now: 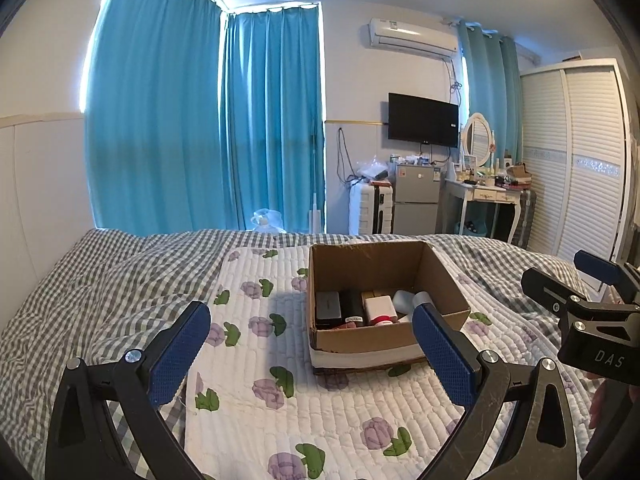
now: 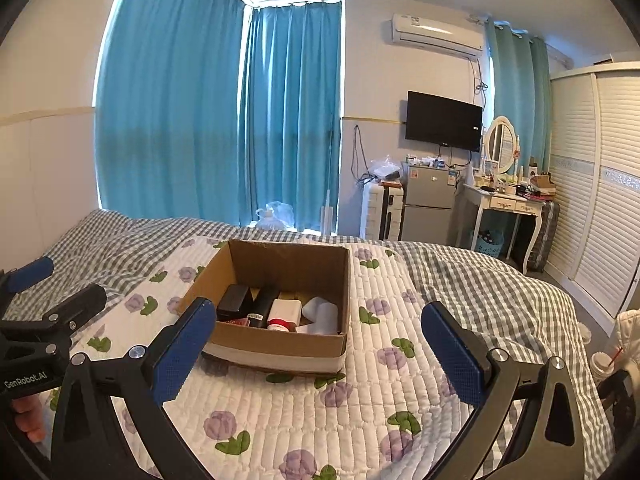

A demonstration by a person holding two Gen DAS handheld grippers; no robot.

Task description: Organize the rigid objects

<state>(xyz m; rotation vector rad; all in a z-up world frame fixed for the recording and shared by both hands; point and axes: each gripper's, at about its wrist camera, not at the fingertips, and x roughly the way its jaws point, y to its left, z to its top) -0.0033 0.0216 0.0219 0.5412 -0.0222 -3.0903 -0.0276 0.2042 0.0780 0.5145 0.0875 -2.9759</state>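
- Nearest my lens are my own blue-padded fingers: the left gripper point(image 1: 310, 344) and the right gripper point(image 2: 318, 342) both stand spread wide with nothing between the pads, hanging above the flowered quilt point(image 2: 304, 412) spread over the checked bed cover.
- The cardboard box point(image 2: 280, 346) sits on that quilt just ahead of both tools, open at the top, a pale band around its base.
- Inside, toward the near wall, lie a black case point(image 2: 234, 300), a second dark slim case point(image 2: 262, 306), a white block with a red base point(image 2: 283, 314) and a pale grey bottle point(image 2: 322, 314), packed side by side and touching.
- The two dark cases run with their long axes from the near wall toward the far wall; the bottle lies tilted, and I cannot tell which way its cap points.
- Risks, as I judge them: the soft bedding could let the box tip or slide if I press on a wall, and the tight packing could make a finger drag a neighbour out along with my pick.
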